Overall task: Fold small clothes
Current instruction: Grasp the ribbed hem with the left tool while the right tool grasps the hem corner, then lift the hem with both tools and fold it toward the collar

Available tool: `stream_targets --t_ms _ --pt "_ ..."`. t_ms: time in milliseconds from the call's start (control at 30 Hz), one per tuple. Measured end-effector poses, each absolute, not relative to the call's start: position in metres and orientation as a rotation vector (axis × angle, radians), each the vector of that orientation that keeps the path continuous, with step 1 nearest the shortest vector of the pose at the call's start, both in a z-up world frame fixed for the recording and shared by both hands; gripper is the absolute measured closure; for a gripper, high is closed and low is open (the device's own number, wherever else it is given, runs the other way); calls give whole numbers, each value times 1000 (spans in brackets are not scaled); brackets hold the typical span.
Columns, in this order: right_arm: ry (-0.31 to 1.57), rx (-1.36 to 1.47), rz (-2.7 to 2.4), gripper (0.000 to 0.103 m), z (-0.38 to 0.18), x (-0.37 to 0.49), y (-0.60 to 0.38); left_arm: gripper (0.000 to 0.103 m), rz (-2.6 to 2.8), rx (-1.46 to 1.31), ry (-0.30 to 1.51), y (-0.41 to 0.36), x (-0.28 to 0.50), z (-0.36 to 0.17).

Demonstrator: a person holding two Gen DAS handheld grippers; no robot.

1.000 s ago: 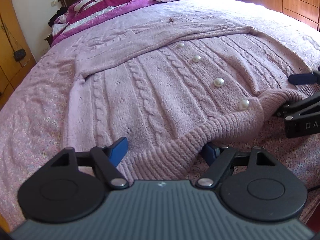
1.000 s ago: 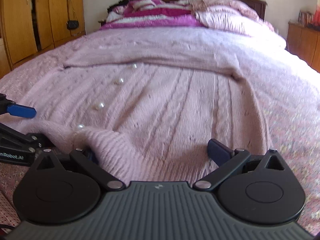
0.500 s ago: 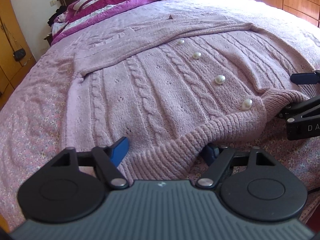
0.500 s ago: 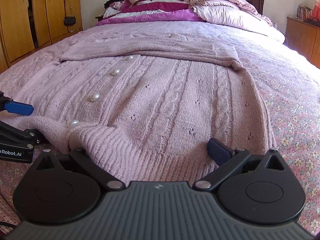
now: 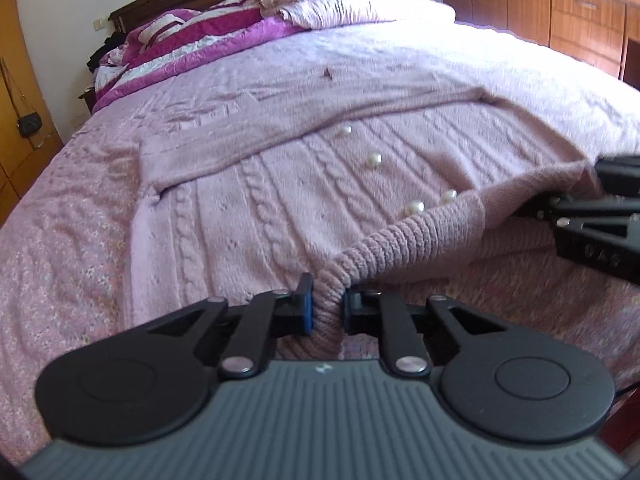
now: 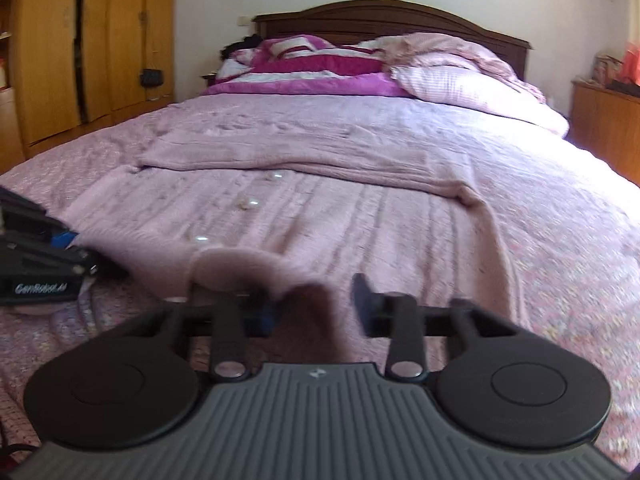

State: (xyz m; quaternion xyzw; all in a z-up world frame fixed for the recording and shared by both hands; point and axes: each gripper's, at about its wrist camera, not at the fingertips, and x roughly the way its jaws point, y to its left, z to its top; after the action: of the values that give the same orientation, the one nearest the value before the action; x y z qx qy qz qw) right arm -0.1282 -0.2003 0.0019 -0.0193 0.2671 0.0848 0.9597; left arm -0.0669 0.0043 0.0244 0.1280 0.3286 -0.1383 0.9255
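Left tongs (image 5: 326, 308) went from wide open to pinched on cardigan (image 5: 304, 200) hem (image 5: 404, 236), lifting it off bed (image 5: 68, 264). Right tongs (image 6: 316, 306) narrowed, hem between, grip unclear. We reckon fold-up's starting.

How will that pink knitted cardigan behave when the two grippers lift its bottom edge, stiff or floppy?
Probably floppy: the cardigan already bunches and droops where the left gripper pinches its ribbed hem. The chunky cable knit looks thick, so it may feel fairly heavy and sag between grips. Its fuzzy yarn seems unlikely to slip; the pearl buttons could snag.
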Motion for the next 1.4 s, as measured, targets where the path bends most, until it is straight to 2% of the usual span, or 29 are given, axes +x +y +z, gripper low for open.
stream_targets --t_ms 67,167,867,1400 --pt "549 -38 205 92 5 -127 -197 88 -284 235 665 7 -65 30" --pt "542 -31 228 96 11 -125 -194 88 -286 196 657 11 -62 37" --pt "353 -39 197 98 72 -87 -190 89 -283 145 532 16 -33 79" --pt "169 -64 188 100 124 -13 -176 90 -271 115 415 17 26 118"
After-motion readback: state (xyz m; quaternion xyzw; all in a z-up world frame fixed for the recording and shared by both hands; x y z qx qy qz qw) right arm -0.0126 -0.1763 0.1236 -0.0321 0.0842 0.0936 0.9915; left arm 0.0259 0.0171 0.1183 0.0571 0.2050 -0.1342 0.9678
